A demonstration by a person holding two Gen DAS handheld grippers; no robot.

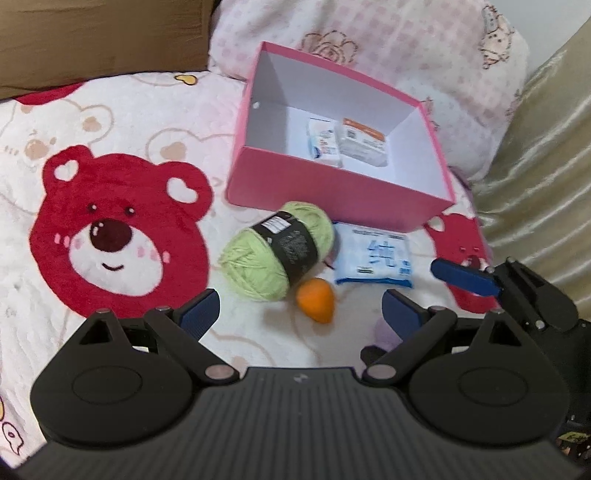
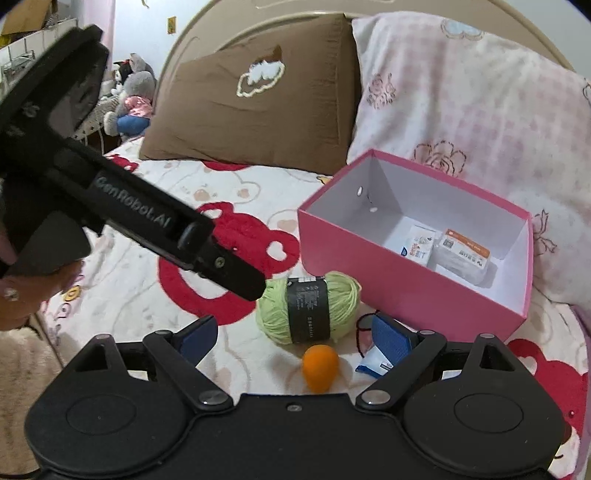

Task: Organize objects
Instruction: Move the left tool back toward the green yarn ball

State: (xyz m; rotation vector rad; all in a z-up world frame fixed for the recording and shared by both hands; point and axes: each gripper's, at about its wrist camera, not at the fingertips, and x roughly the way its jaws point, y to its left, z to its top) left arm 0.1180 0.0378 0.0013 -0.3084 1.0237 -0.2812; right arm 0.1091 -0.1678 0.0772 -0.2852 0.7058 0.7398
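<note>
I have both grippers over the bed, each with its jaws spread wide and nothing between them. My left gripper looks down at the green yarn ball and the orange egg-shaped piece just beside it. My right gripper faces the same pair. The blue tissue pack lies against the pink box, which holds two small packets.

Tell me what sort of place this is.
Most likely a bedroom, with the work done on a bed: a bear-print blanket covers the surface, a brown pillow and a pink pillow lean against a curved headboard, and stuffed toys sit beside it.
</note>
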